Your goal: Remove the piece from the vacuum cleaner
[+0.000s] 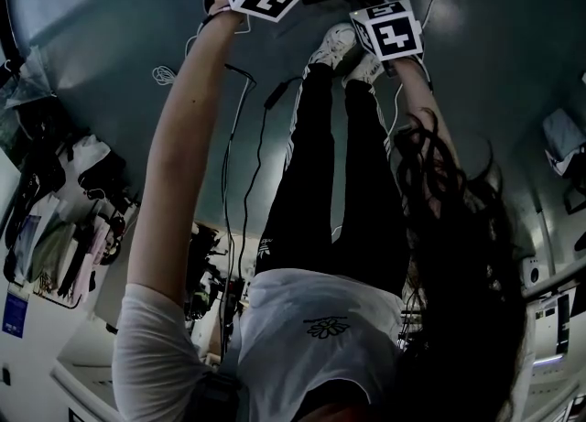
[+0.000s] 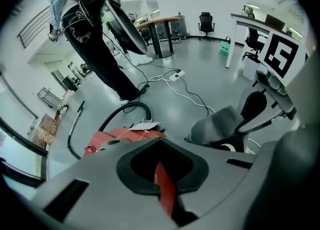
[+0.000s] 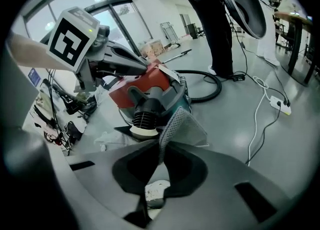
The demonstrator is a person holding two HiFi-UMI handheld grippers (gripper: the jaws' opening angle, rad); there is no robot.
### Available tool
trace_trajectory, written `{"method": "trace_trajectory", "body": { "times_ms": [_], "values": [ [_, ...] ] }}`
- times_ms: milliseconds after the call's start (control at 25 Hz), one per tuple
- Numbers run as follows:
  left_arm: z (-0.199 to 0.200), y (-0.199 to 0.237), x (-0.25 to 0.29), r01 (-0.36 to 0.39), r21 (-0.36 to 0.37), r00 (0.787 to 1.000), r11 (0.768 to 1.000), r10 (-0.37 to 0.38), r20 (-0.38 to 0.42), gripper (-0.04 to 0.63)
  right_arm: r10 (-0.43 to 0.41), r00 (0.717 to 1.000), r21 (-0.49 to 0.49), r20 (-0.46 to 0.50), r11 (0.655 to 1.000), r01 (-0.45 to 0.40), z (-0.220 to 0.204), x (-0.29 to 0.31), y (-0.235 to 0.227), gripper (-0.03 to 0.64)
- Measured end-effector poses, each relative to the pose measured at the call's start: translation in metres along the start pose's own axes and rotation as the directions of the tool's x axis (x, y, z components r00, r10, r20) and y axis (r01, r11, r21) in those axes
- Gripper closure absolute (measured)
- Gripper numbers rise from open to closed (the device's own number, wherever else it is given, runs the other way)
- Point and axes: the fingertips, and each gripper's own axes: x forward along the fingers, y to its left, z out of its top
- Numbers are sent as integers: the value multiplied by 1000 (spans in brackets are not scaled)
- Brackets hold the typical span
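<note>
The red vacuum cleaner (image 3: 150,87) lies on the grey floor with its lid raised. My left gripper (image 2: 164,176) is shut on the red lid (image 2: 165,189), a strip of it showing between the jaws. In the right gripper view the left gripper (image 3: 146,67) holds that lid up. My right gripper (image 3: 161,150) is shut on a grey mesh filter piece (image 3: 184,123), which hangs just in front of the vacuum's black round grille (image 3: 145,112). In the left gripper view the filter piece (image 2: 220,124) sits right of the vacuum's red body (image 2: 122,136). In the head view both jaws are hidden.
A black hose (image 3: 206,90) curls behind the vacuum. A person in black trousers (image 2: 100,44) stands close by. White cables and a power strip (image 2: 176,76) lie on the floor. Bags and clutter (image 3: 55,119) sit left of the vacuum. Desks and office chairs (image 2: 206,23) stand farther off.
</note>
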Motion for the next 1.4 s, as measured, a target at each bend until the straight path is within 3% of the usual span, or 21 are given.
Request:
{"method": "trace_trajectory", "body": {
  "times_ms": [560,1120,1200,1320,1400],
  "values": [
    [1,0,4,-5,0,1000,1000,5,3,592,44,996,16,74,999,-45,-6,-1,1,581],
    [1,-4,7,3,18,1000,1000,-3,6,592,78,993,-57,88,996,-73,-16,-4,7,581],
    [0,-3,6,4,20,1000,1000,-4,7,592,78,995,-82,65,994,-72,-21,-4,11,581],
    [0,-2,7,2,10,1000,1000,-2,18,592,45,995,-152,-84,987,-57,-64,-4,8,581],
    [1,-5,9,5,-4,999,1000,-5,41,592,3,990,-126,-144,992,-21,-95,-11,-9,583]
  ]
}}
